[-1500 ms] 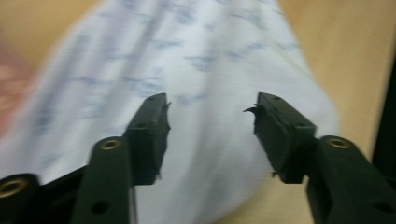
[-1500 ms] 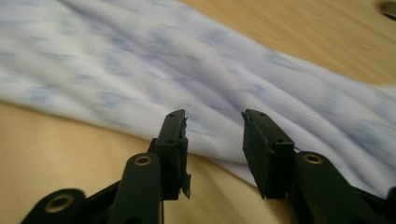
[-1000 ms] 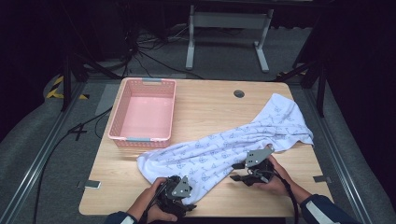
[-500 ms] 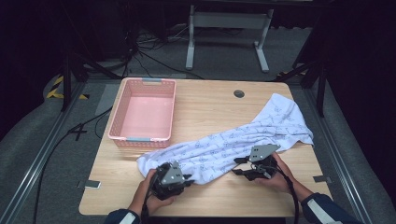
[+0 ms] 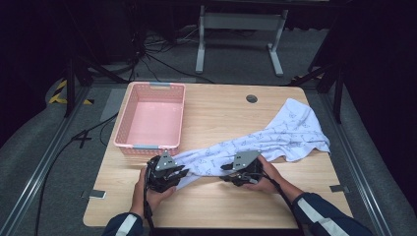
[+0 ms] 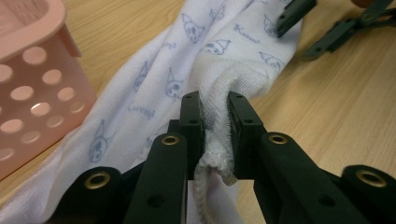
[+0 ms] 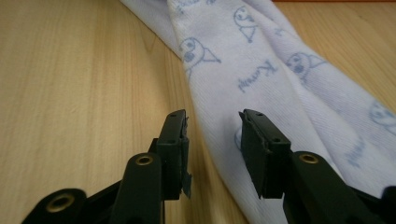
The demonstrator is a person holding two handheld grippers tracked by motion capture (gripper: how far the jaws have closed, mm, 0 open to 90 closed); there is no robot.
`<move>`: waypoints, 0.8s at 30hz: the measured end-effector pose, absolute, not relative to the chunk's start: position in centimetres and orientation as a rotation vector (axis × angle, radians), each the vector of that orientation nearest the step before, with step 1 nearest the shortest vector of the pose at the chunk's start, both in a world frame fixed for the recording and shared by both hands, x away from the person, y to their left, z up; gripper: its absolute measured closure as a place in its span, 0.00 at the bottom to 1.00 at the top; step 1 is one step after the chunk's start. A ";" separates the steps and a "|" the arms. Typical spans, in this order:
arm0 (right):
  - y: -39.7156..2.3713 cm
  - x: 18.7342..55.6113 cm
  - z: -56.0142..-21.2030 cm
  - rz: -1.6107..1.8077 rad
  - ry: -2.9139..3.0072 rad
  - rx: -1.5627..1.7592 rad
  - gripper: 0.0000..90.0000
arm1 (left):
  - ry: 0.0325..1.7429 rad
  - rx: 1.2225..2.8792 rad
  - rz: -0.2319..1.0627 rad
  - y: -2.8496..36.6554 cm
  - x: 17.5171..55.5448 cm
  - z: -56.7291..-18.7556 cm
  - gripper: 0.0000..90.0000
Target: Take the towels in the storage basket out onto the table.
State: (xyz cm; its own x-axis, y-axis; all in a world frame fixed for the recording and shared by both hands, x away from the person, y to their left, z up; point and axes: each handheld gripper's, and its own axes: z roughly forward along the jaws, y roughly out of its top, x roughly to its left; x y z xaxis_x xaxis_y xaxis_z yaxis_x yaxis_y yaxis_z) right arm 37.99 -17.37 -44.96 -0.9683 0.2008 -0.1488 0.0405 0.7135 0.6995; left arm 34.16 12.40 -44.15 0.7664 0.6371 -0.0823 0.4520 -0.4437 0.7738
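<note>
Two tools work a soft, limp towel (image 5: 255, 145): left tool (image 6: 214, 122) pinches its bunched edge; right tool (image 7: 212, 135), closing, straddles a fold ungripped.

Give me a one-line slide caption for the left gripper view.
Left gripper pinches the bunched edge of a white printed towel beside a pink basket on the wooden table.

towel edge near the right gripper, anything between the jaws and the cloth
Nothing visible is in the way. In the right gripper view the right gripper has its jaws apart with the towel edge lying flat on the bare table between them; they have just been closing. The left gripper already pinches a fold.
</note>
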 end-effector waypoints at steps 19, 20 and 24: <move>-18.8 38.9 -39.1 1.174 2.805 0.222 0.97 | 0.684 2.172 0.289 11.4 33.9 -43.0 0.79; -18.8 39.9 -39.6 1.154 2.788 0.297 0.97 | 0.701 2.169 0.285 11.3 34.1 -43.1 0.76; -18.4 42.7 -40.9 1.086 2.753 0.467 0.95 | 0.740 2.184 0.306 11.2 35.2 -43.6 0.71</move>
